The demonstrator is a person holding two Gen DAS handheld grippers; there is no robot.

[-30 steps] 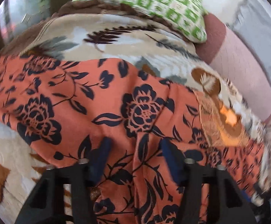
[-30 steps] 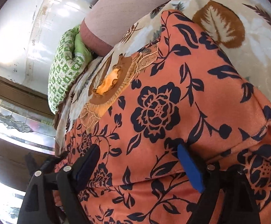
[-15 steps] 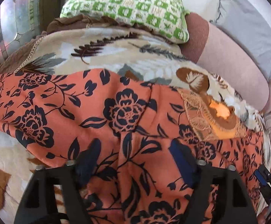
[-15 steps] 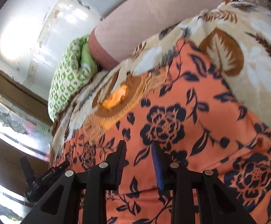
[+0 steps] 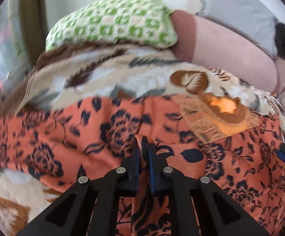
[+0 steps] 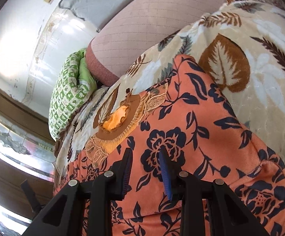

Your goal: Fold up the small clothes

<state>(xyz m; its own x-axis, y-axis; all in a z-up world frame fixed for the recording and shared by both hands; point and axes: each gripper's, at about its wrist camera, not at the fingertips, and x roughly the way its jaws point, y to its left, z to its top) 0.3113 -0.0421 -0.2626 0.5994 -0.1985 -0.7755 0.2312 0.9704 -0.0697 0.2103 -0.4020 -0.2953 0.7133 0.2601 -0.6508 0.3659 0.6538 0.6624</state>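
1. The orange garment point(image 5: 107, 137) with a dark navy flower print lies spread across a beige leaf-patterned blanket point(image 5: 95, 72) on a bed or couch; in the right wrist view the same garment point(image 6: 191, 122) fills the lower middle of the frame over the blanket point(image 6: 260, 82).
2. The left gripper point(image 5: 143, 153) has just snapped closed, and a thin raised fold of the orange cloth stands pinched between its two black fingers (the fold sticks up past the fingertips).
3. The right gripper point(image 6: 145, 163) has been closing and now stands partly closed, with a ridge of the orange cloth gathered in the gap; whether its pads actually press on the cloth cannot be told from this view.
4. The garment's neckline, a brown and gold embroidered yoke point(image 6: 120, 122) with a lighter orange opening, lies toward the far side, on the blanket; the left wrist view shows it point(image 5: 217, 116) to the right of the left gripper.
5. Beyond the blanket sits a green-and-white patterned pillow point(image 5: 113, 23), and just beside it a pink quilted bolster point(image 5: 229, 47) with a darker end.
6. A grey cushion point(image 5: 238, 13) leans behind the bolster.
7. No container shows in either view; the garment rests only on the blanket.
8. The tip of the right gripper shows at the right edge of the left wrist view, over the cloth.
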